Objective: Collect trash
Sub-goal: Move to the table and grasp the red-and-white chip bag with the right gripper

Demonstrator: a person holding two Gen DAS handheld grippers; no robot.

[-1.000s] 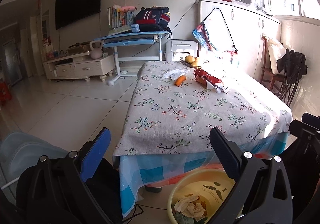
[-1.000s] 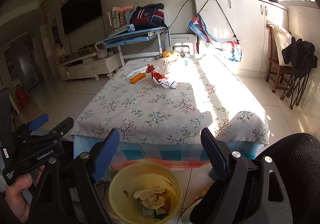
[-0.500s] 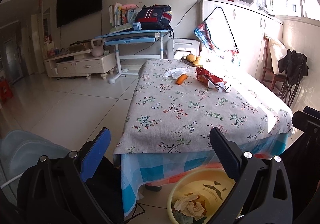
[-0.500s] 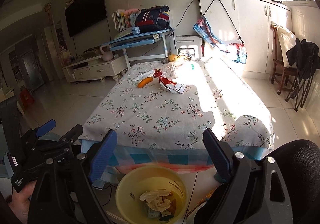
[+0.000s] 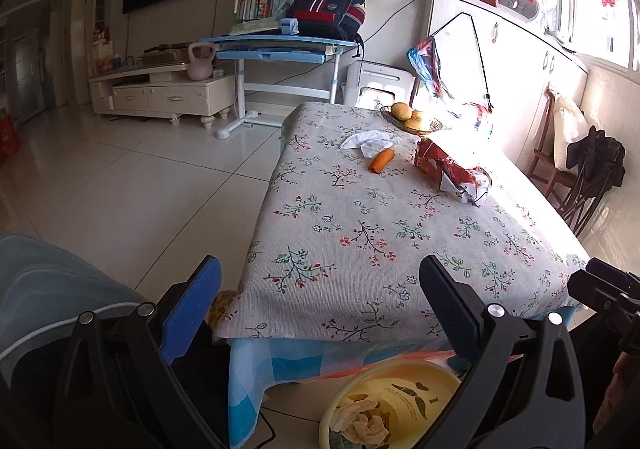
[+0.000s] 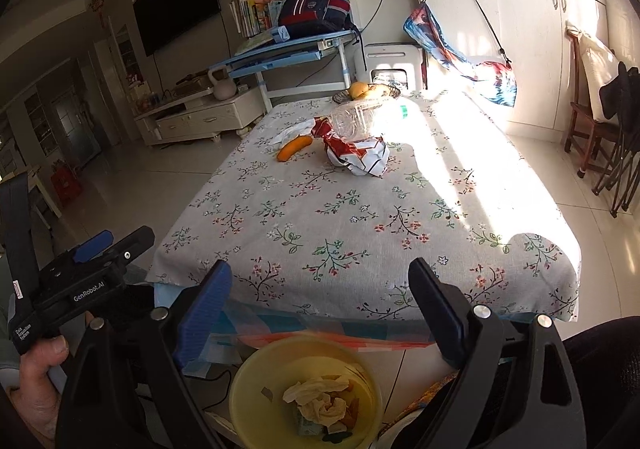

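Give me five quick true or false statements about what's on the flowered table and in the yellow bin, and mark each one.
1. The yellow bin on the floor already holds crumpled paper. True.
2. The right tongs are clamped on the red wrapper. False: they are open and empty, at the near edge of the table, with the wrapper far off on the cloth.
3. An orange carrot-like piece lies beside a white tissue. True.
4. The fruit basket sits at the near edge of the table. False: it is at the far end.
5. The left tongs hold a tissue. False: they are open and hold nothing.
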